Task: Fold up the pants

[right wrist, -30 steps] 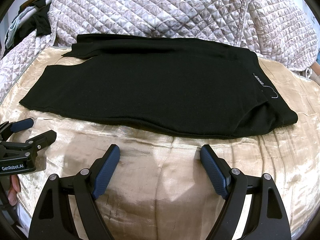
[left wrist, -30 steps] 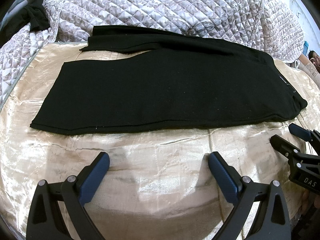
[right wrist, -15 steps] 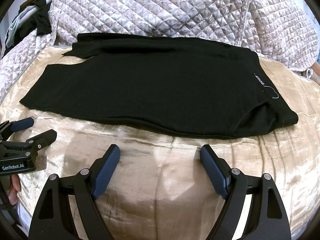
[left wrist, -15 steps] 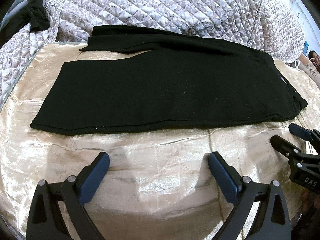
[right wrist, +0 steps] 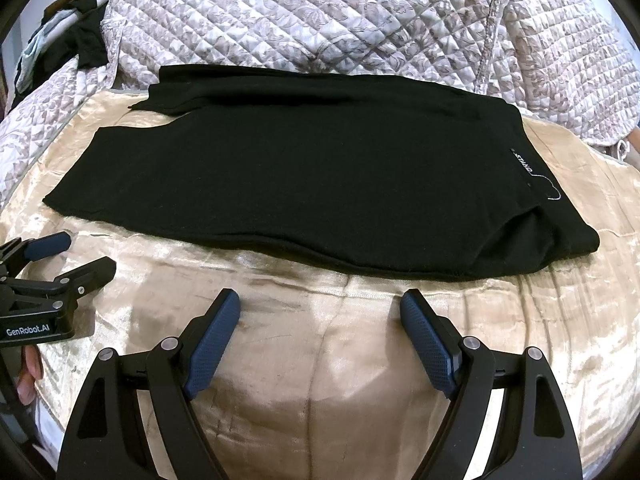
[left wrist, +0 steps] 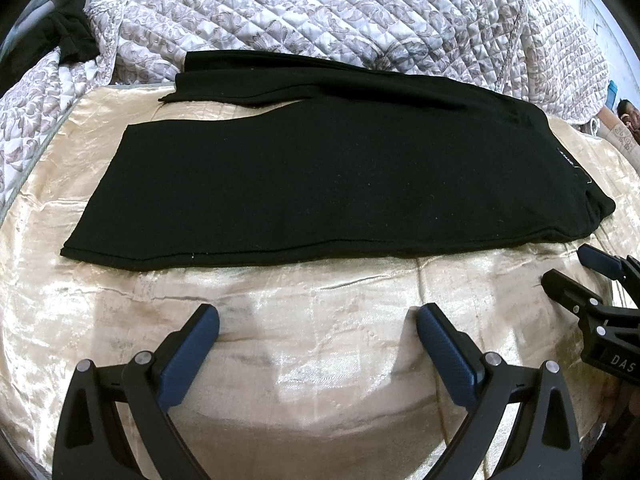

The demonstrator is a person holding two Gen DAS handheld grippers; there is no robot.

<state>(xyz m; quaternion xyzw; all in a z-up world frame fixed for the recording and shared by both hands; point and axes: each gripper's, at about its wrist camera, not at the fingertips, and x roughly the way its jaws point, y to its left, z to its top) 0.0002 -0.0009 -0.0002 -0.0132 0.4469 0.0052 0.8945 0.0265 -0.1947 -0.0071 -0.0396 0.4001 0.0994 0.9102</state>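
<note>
Left gripper (right wrist: 60,258) body, right wrist view: white lettering "GenRobot.AI" on the black housing, upright and fully legible.
Right gripper (left wrist: 576,266) body, left wrist view: white letters "DAS" on the black housing, cut off at the frame edge; remainder out of sight.
Pants (right wrist: 304,184) waistband label (right wrist: 523,163), right wrist view: white print on a small black tab, seen upside down and sideways; looks like "STAND", not certain.
Same label (left wrist: 566,159), left wrist view: white marks only, too small to read.
</note>
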